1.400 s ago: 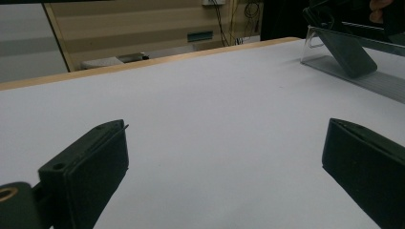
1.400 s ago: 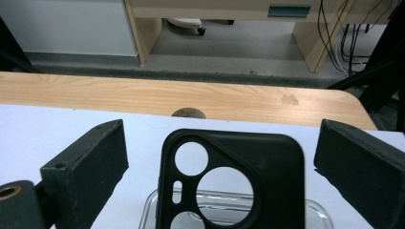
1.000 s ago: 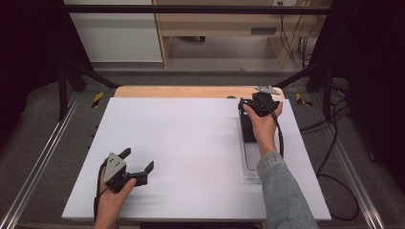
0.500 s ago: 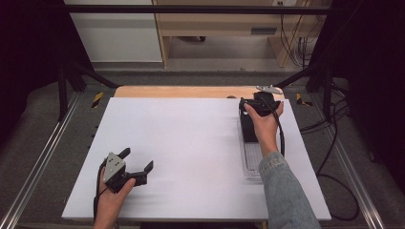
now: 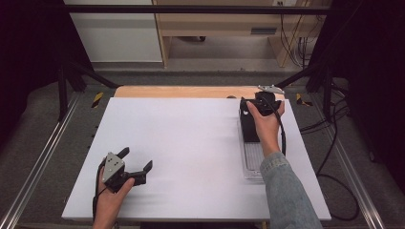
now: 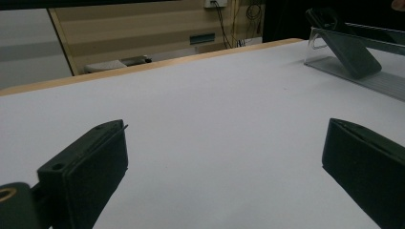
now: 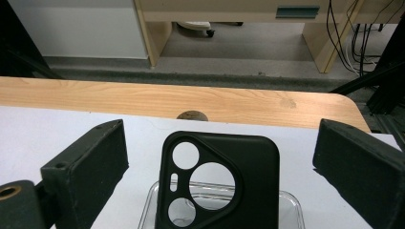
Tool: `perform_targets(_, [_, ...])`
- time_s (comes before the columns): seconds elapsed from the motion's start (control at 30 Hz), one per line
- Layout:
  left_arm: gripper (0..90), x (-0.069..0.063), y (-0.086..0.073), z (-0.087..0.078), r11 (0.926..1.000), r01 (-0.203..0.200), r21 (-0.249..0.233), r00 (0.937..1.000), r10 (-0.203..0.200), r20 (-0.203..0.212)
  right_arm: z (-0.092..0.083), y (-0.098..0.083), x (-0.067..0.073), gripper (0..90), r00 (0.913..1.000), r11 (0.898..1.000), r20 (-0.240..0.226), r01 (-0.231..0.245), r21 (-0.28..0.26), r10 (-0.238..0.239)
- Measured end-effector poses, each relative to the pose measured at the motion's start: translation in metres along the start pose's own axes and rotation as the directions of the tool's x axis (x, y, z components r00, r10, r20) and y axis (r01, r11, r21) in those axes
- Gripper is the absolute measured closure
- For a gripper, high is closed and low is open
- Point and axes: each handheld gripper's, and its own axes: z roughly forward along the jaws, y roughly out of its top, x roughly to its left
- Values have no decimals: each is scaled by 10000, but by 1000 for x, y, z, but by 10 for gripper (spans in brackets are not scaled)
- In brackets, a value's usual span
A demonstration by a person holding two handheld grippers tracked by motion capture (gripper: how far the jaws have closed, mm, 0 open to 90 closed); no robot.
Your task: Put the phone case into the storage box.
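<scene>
The black phone case was propped in a clear tray at far right, framed untouched by the right gripper, jaws spread. The left gripper, near left, was likewise spread.

Black phone case, clear tray, white table, black grippers.

left tongs rest low with jaws wide apart; right tongs (arm stretched forward) gape too.

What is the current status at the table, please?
Both grippers open: left gripper idle, right gripper astride black phone case, untouched. Case leans in clear tray. Nothing obstructing.
</scene>
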Motion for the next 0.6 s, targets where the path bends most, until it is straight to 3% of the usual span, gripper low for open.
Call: perform_targets(0.6, [16,10,-2,-2,9998,63,-200,9999,-65,-120,-9,5,2,67,9981,9997,-609,59,-234,-73])
